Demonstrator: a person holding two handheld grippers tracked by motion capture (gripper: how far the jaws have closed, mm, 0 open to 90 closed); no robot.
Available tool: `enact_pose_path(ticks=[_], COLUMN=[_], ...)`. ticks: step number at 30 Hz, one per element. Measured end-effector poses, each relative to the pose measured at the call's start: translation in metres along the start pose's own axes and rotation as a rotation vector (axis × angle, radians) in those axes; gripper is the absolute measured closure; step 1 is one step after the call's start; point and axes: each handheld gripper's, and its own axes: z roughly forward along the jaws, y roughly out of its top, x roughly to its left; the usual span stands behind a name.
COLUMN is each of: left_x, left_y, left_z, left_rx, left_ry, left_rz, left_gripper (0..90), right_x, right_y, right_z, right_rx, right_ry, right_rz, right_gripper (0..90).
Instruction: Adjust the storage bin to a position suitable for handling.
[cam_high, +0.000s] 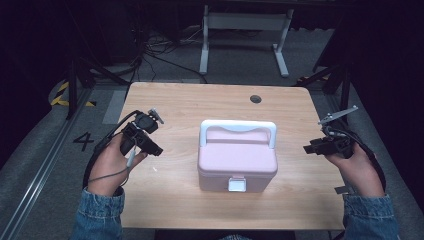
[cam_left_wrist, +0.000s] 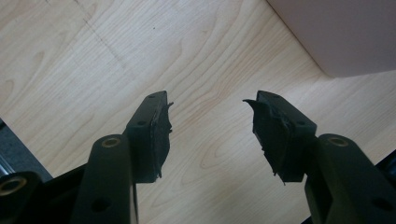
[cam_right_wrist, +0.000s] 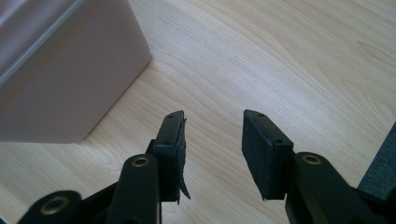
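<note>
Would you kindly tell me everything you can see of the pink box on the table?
The pink box is a small lidded case with rounded corners, apparently smooth plastic. A white carry handle lies folded back over the lid, and a white latch sits on the front wall facing the person; the lid looks shut. It stands upright near the middle of the wooden table, resting on that alone. The open left gripper and right gripper flank it without touching.

**Pink box, shut, mid-desk**

A pink plastic box (cam_high: 237, 165) with rounded corners stands upright at the middle of the desk (cam_high: 175, 105). Its lid is closed, the white front latch (cam_high: 236, 184) down, the white handle (cam_high: 238, 129) folded back over the lid.
</note>
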Motion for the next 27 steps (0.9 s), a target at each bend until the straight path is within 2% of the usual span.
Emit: enact_pose_path(ticks=[2, 4, 7, 10, 17, 22, 27], left_x=[0.001, 0.001, -0.002, -0.005, -0.012, -0.022, -0.032], left_y=[0.000, 0.000, 0.003, 0.007, 0.017, 0.030, 0.042], left_z=[0.000, -0.001, -0.003, -0.005, -0.008, -0.018, -0.022], left_rx=[0.000, -0.004, -0.014, -0.030, -0.060, -0.096, -0.100], left_ry=[-0.008, -0.008, -0.007, -0.006, -0.015, -0.056, -0.047], left_rz=[-0.010, -0.012, -0.004, 0.033, 0.076, 0.137, 0.175], left_gripper=[45.7, 45.7, 44.5, 43.9, 44.5, 43.8, 43.9], right_x=[-0.001, -0.003, -0.005, -0.005, -0.004, -0.005, -0.005], right_y=[-0.001, -0.001, -0.003, -0.004, -0.010, -0.015, -0.018], right_z=[-0.001, -0.001, -0.001, -0.001, -0.006, -0.012, -0.012], right_rx=[-0.002, 0.005, -0.001, -0.002, -0.012, -0.020, -0.018], right_ry=[0.004, 0.012, 0.016, 0.015, 0.011, 0.016, 0.023], right_rz=[0.002, 0.029, 0.037, 0.033, 0.030, 0.039, 0.043], right_gripper=[59.1, 59.0, 58.5, 57.1, 55.9, 56.4, 56.4])
